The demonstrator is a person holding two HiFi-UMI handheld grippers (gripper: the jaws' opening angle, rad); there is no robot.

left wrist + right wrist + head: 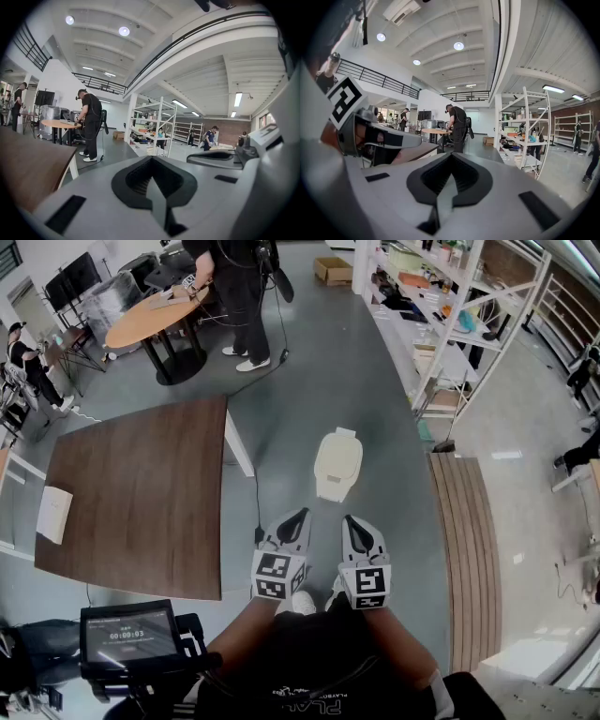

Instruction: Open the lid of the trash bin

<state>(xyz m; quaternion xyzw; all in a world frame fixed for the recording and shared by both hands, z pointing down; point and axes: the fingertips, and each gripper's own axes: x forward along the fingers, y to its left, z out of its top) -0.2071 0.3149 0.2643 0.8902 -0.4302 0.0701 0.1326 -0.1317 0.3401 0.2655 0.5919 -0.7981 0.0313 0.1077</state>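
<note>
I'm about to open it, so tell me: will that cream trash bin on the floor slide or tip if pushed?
The trash bin looks like small, pale plastic, so it is probably light and stiff. It stands free on the smooth grey floor, so a sideways push would likely slide or tip it.

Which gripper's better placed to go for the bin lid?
Right, marginally: the right gripper lines up with the cream plastic trash bin, the left gripper sits off toward the brown wooden table. Both shut, empty.
</note>
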